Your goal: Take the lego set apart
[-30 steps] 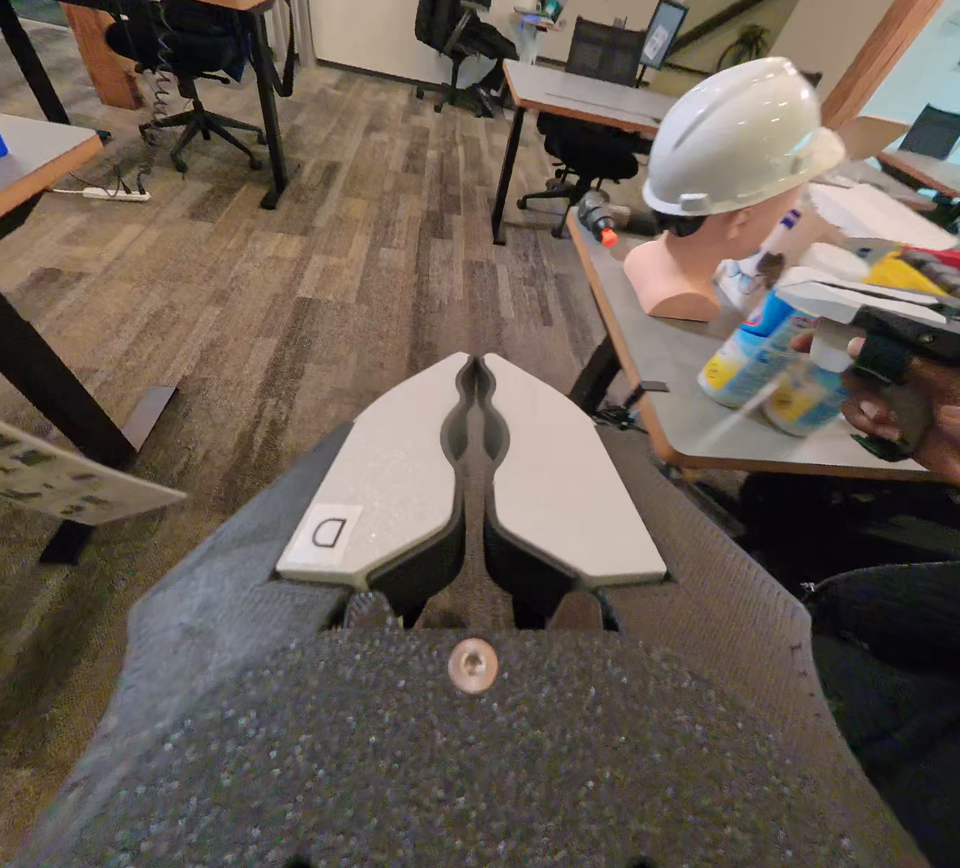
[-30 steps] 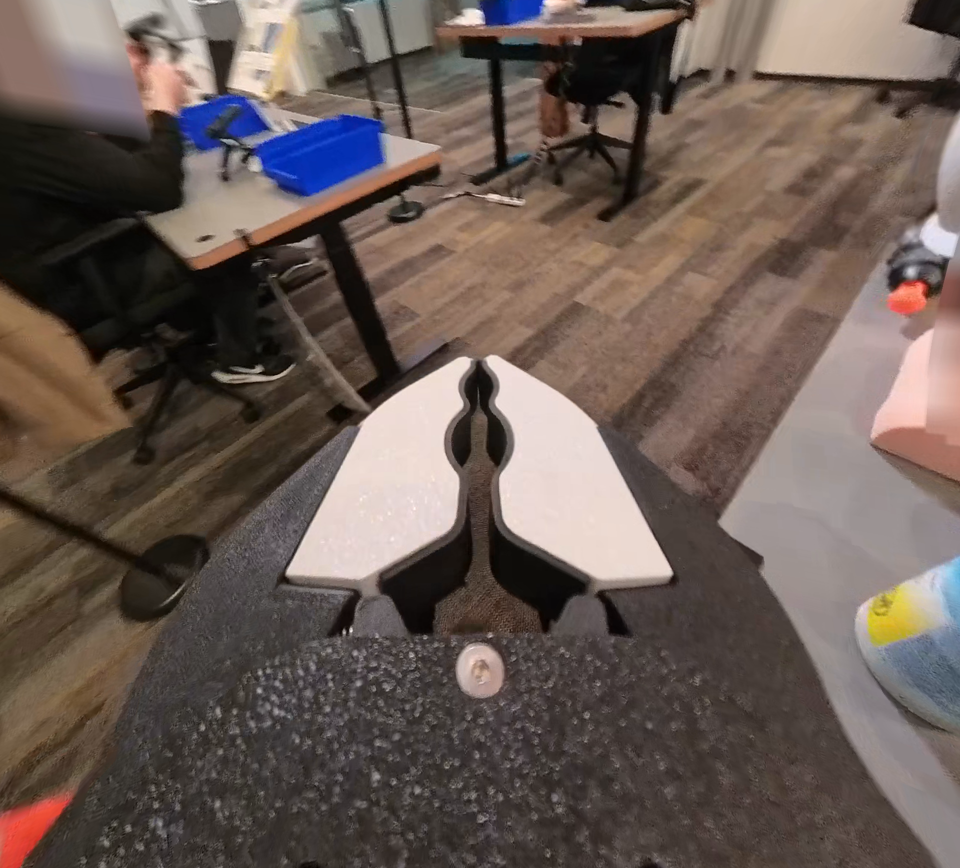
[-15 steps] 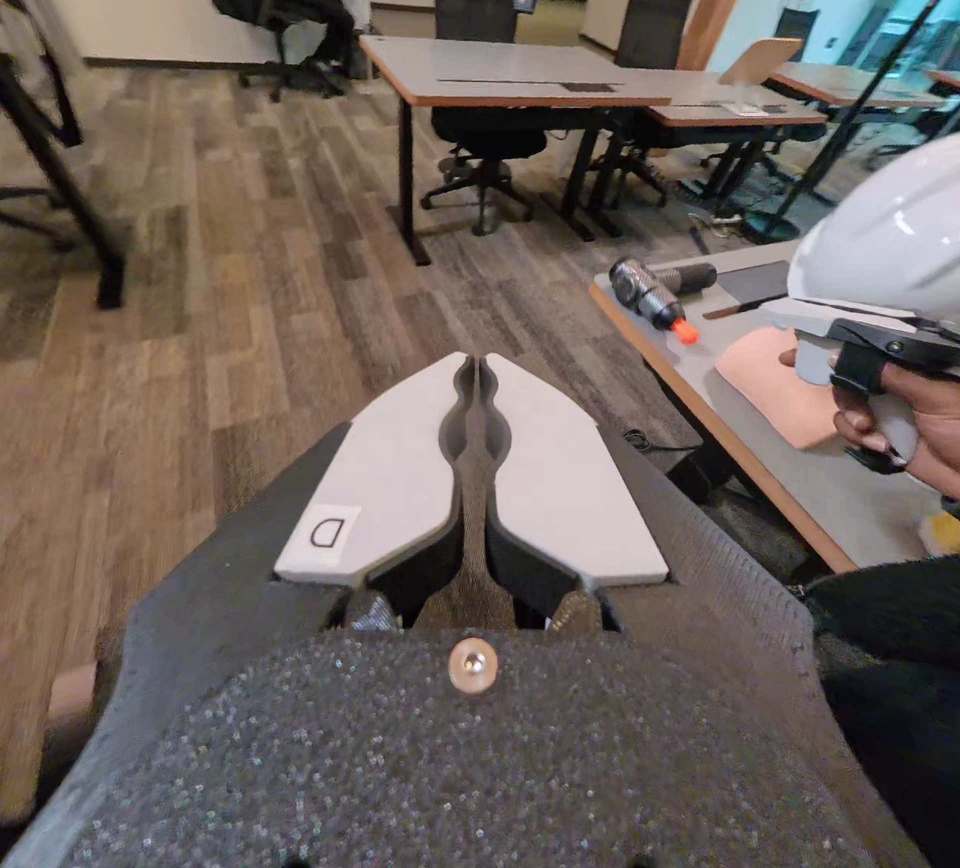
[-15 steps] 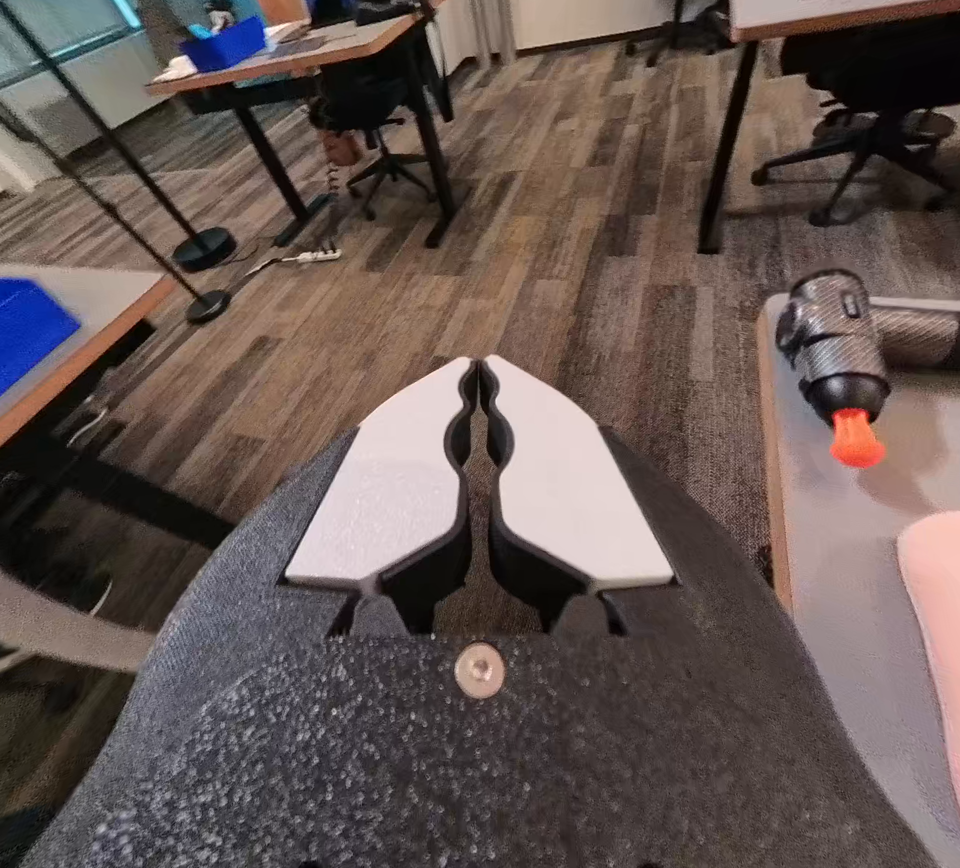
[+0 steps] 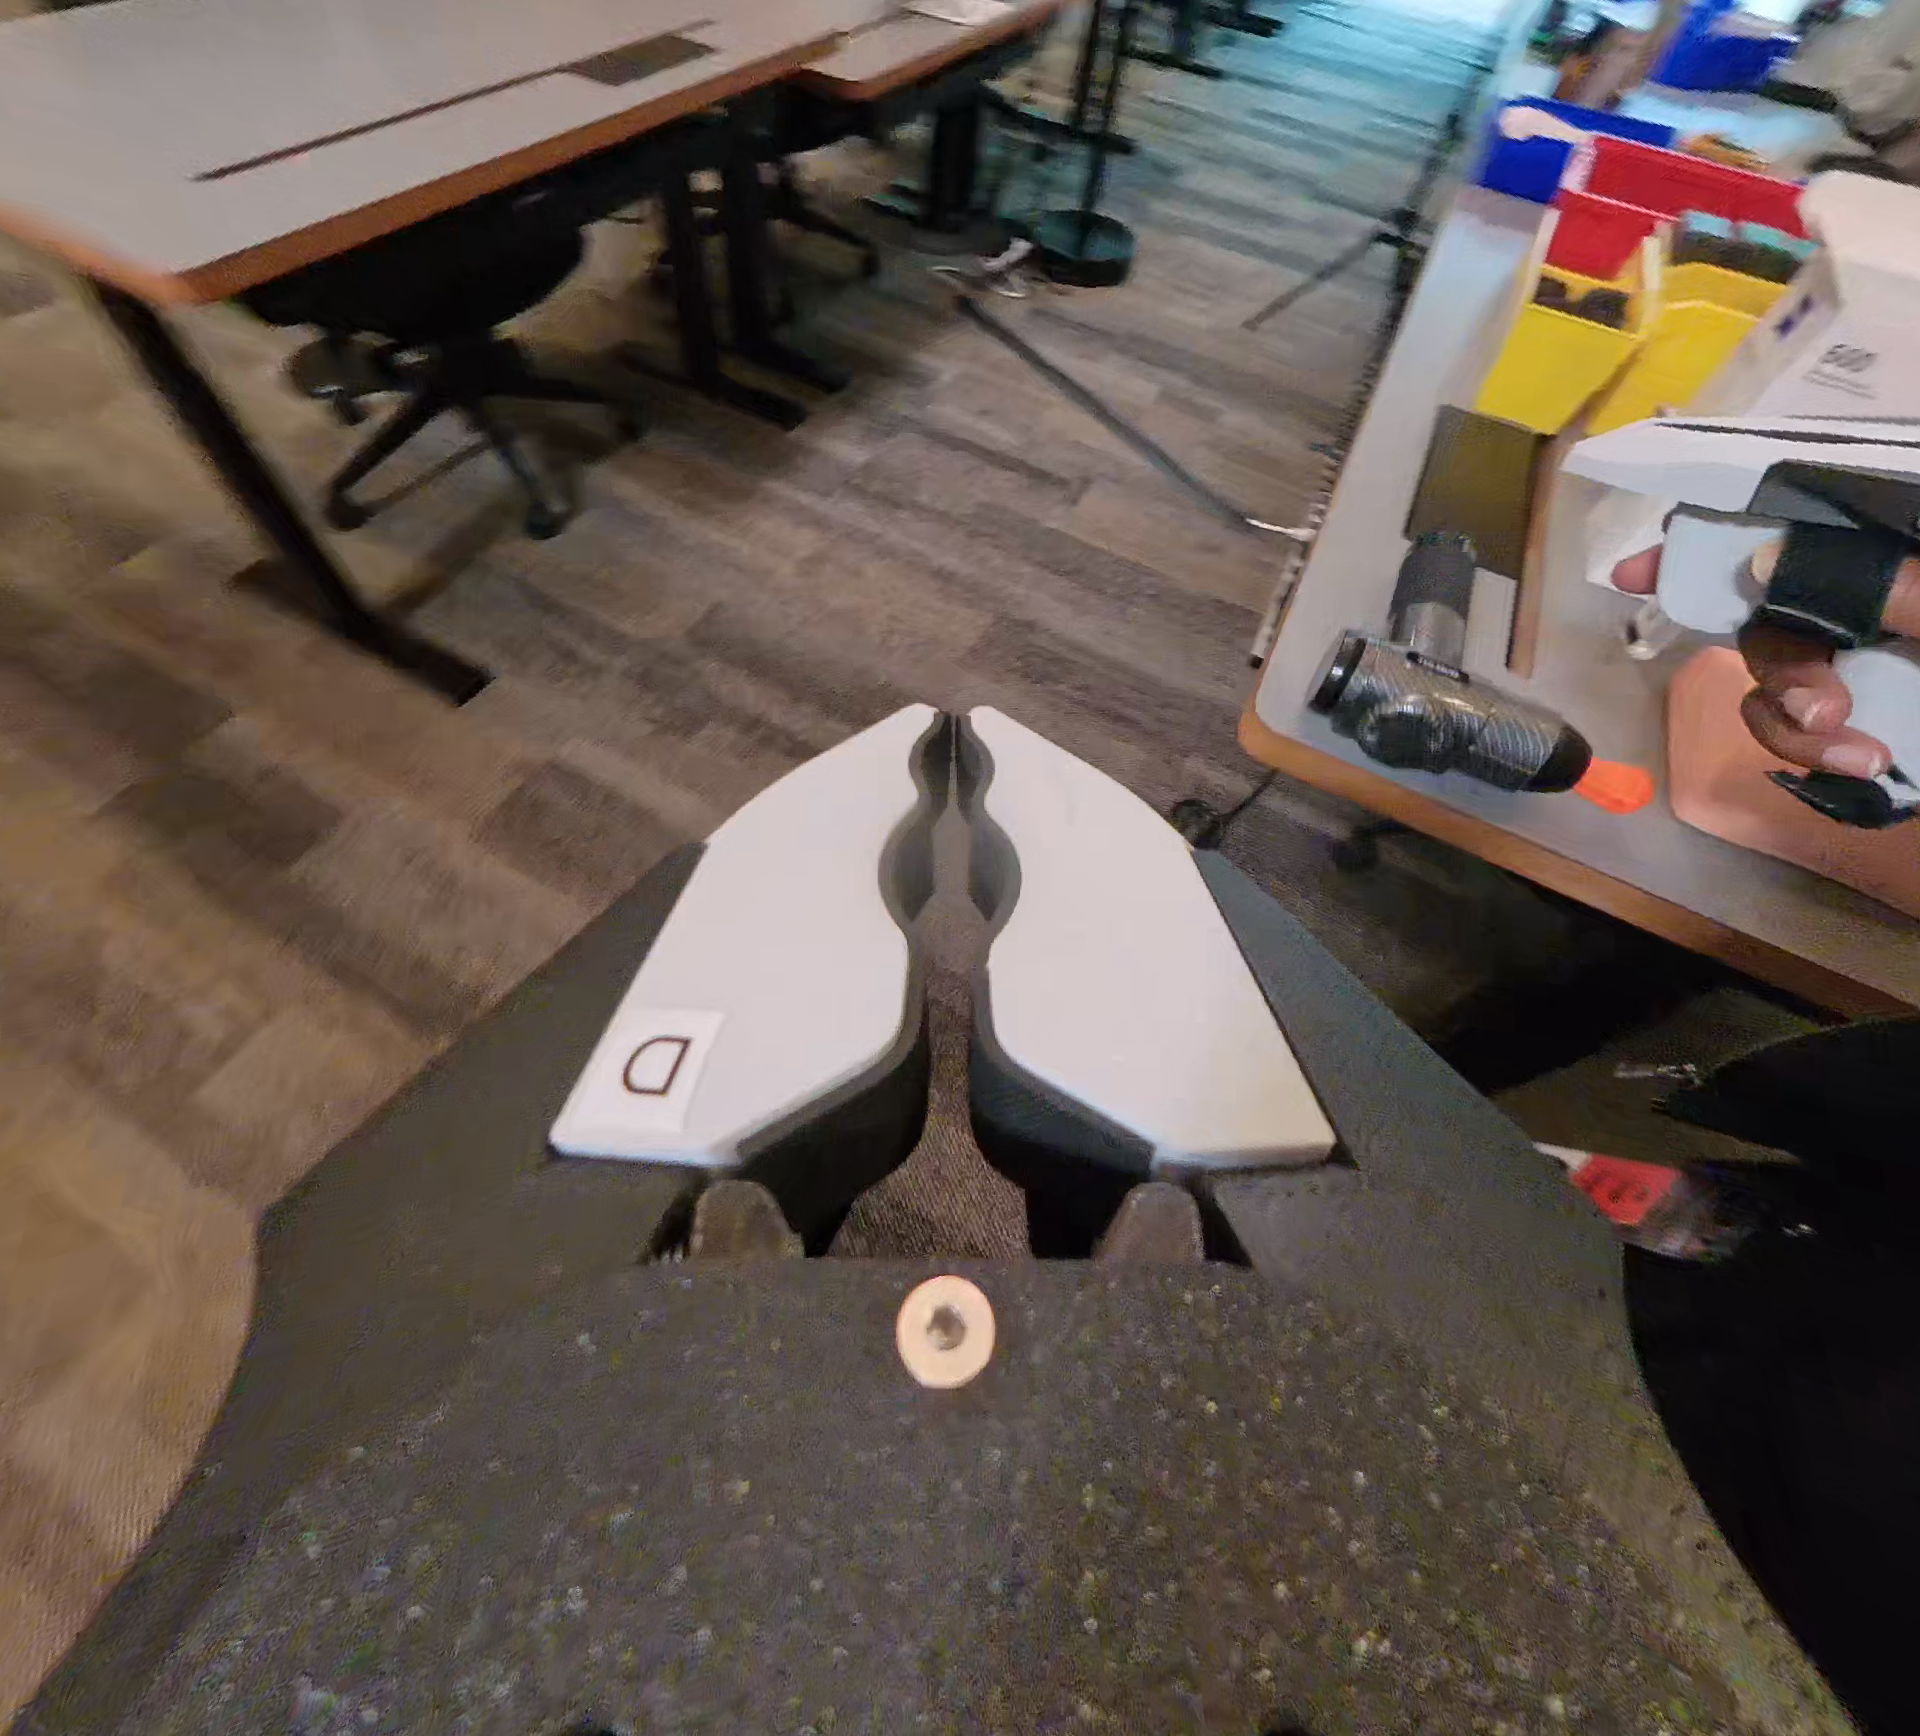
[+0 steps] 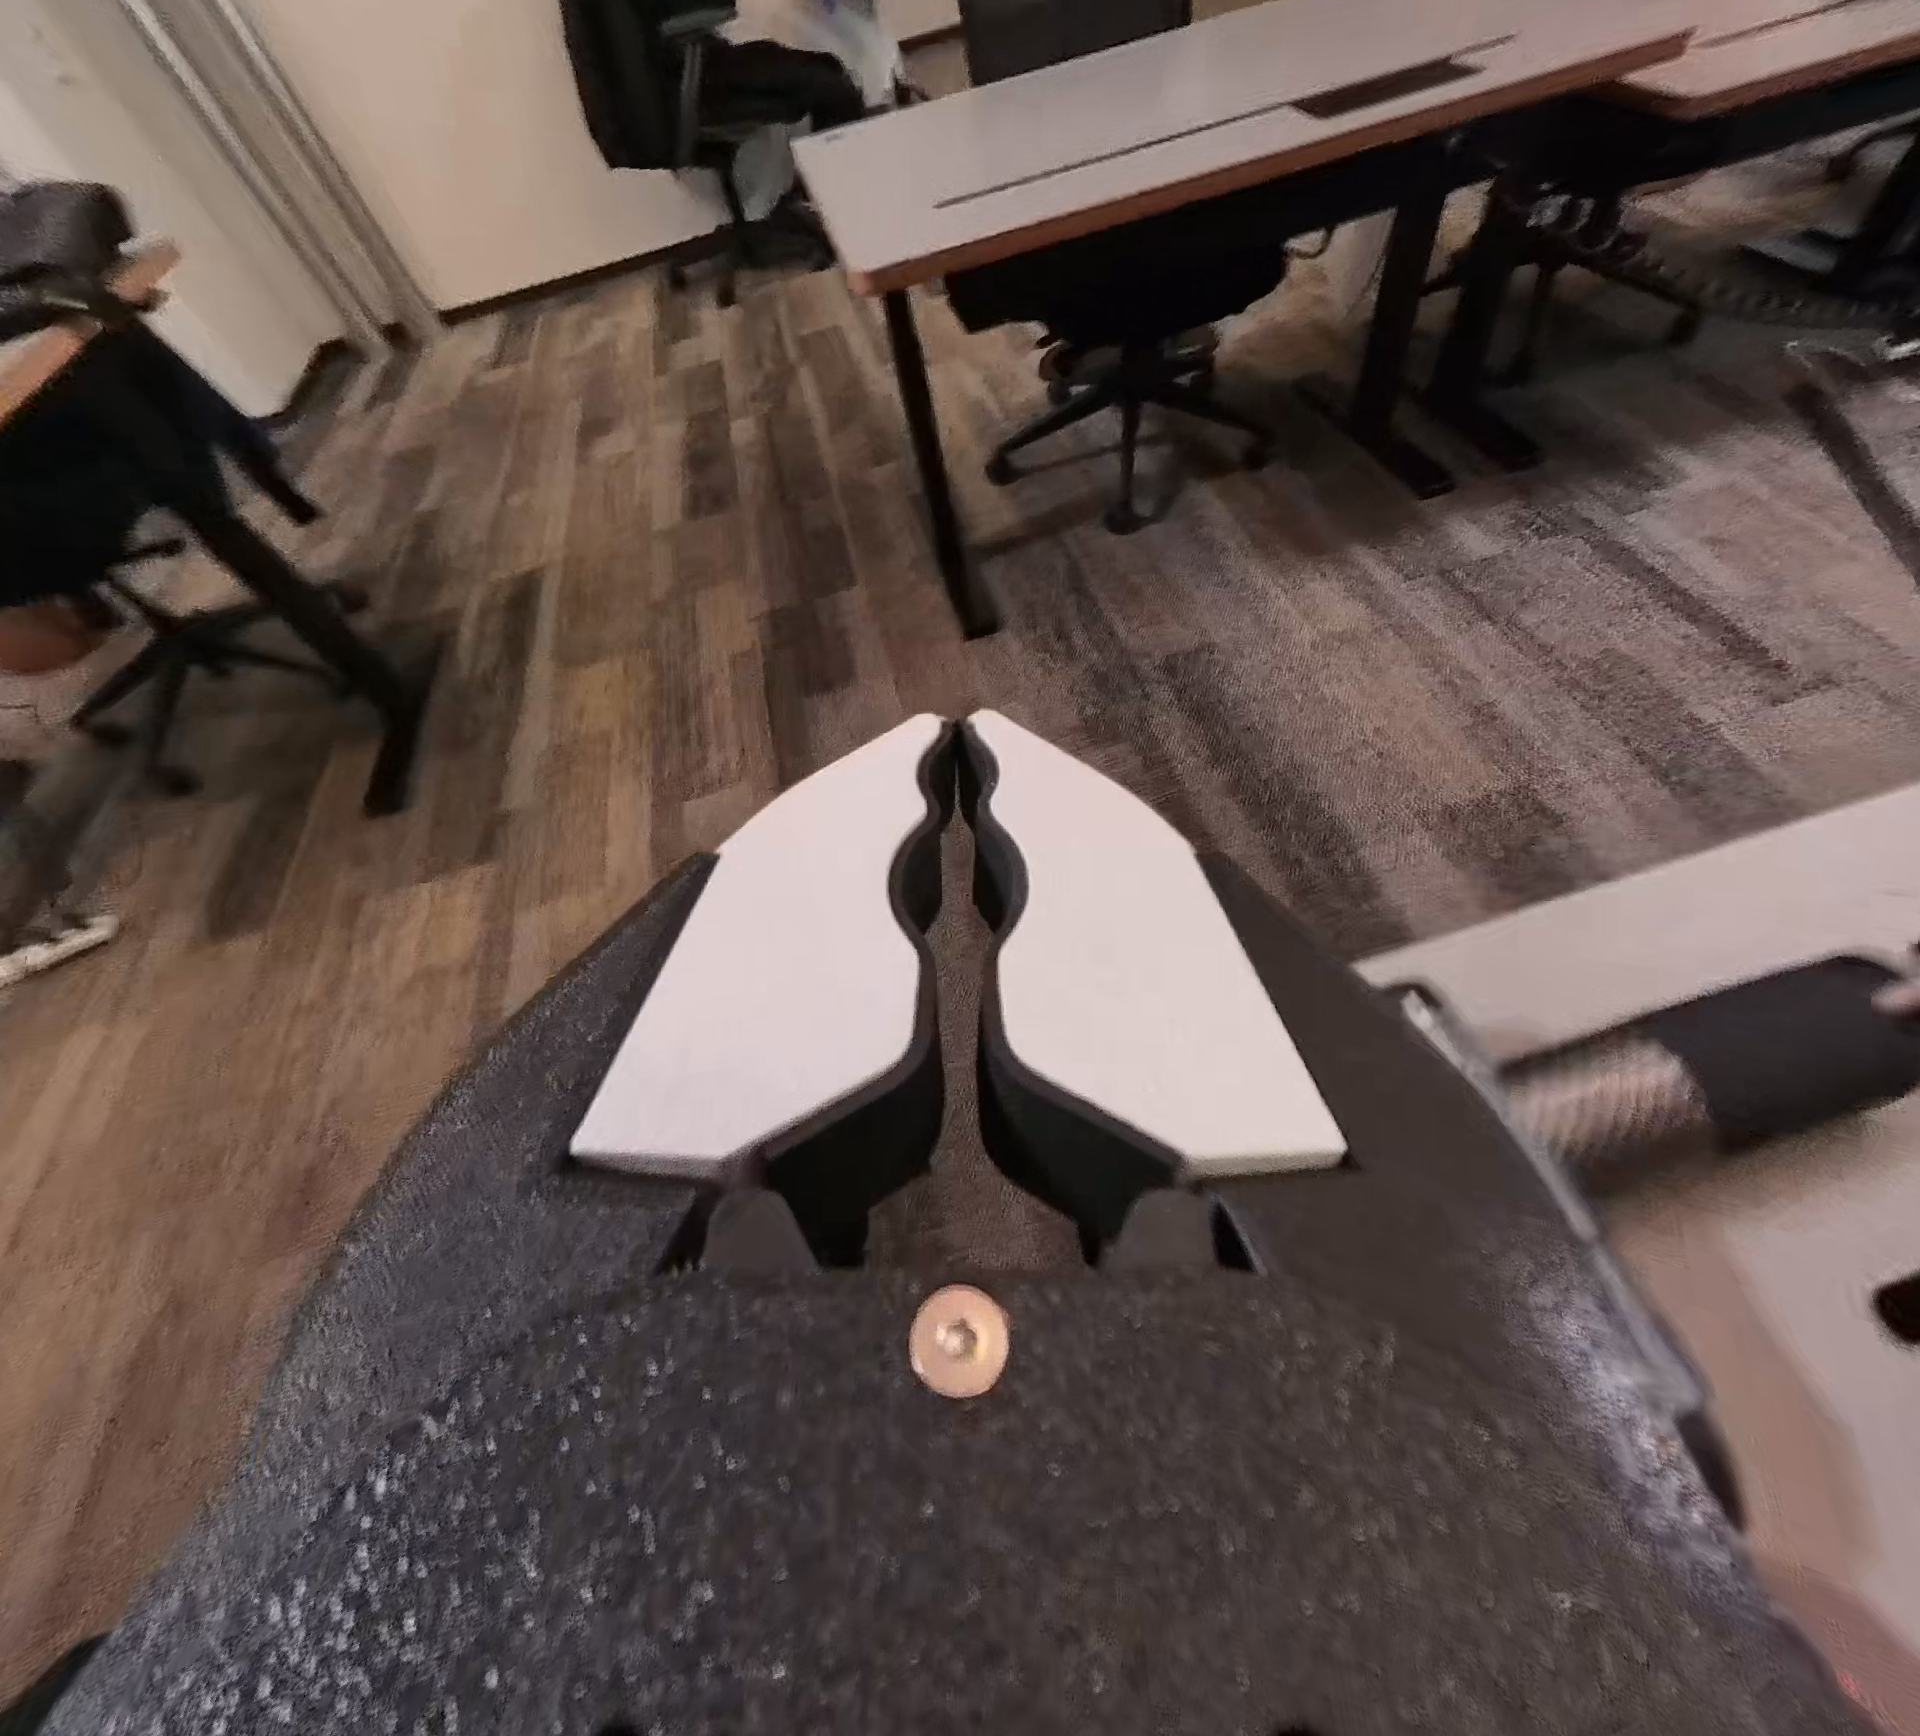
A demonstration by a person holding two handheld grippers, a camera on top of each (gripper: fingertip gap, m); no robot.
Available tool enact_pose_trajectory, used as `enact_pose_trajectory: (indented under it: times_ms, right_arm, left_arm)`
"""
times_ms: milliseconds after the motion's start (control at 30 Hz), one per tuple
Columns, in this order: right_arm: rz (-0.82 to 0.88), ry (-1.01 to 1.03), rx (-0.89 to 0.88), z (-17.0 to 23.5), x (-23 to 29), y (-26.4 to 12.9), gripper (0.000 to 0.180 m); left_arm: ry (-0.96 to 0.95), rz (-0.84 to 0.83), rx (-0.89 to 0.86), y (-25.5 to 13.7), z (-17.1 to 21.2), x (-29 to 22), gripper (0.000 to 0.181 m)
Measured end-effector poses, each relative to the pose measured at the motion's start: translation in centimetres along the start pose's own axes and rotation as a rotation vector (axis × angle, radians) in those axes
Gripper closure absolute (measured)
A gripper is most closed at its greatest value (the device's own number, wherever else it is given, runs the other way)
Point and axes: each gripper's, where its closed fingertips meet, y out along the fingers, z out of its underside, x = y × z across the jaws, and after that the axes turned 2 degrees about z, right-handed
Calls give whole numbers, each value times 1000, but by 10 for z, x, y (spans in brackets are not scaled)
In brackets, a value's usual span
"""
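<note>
The left gripper (image 5: 951, 722) sat at the centre of its own view with its two pale fingers pressed together at the tips and nothing between them, held over the grey-brown floor (image 5: 312, 855). The right gripper (image 6: 956, 728) was likewise closed to a narrow slit and empty, above wood-patterned flooring. No lego set could be made out in either view; where it lay could not be told. At the right edge of the left wrist view stood a grey work table (image 5: 1340, 543) with a wood-coloured rim, and on it lay a dark massage gun (image 5: 1455, 736) with an orange tip pointing right. Behind it, toward the upper right, stood yellow bins (image 5: 1548, 356) and red bins (image 5: 1683, 180). A hand (image 5: 1829, 678) gripping the other tool's white handle hovered over that table at the far right. A long grey desk (image 5: 312, 97) with a black office chair (image 5: 436, 315) beneath filled the upper left. In the right wrist view a similar desk (image 6: 1143, 117) crossed the upper right.
</note>
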Motion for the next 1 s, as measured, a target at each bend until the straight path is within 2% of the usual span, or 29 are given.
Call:
enact_pose_trajectory:
  times_ms: [67, 200, 300, 400, 467, 567, 667, 767, 1000]
  right_arm:
    - [77, -33, 3, -21, -12, 28, 180]
    - [179, 98, 8, -43, -46, 91, 179]
    - [234, 131, -35, -55, -82, 156, 180]
    - [271, 155, -67, -64, -127, 233, 180]
    - [293, 207, -69, -75, -163, 279, 180]
    - [323, 232, -98, -115, -223, 335, 180]
    - [420, 141, -122, -161, -290, 367, 180]
    - [509, 136, -120, -187, -359, 387, 179]
    - [701, 212, -43, -183, -515, 454, 177]
  left_arm:
    - [58, 122, 15, 50, -40, 23, 179]
    - [172, 281, 18, 145, -104, 56, 176]
    - [191, 336, 9, 221, -128, 76, 175]
    - [173, 336, 19, 301, -135, 100, 178]
    - [113, 325, 91, 356, -140, 118, 179]
    - [157, 356, 98, 428, -186, 132, 177]
    - [234, 385, 71, 509, -238, 142, 175]
    - [217, 418, 31, 604, -279, 141, 174]
    - [233, 617, 72, 853, -321, 92, 172]
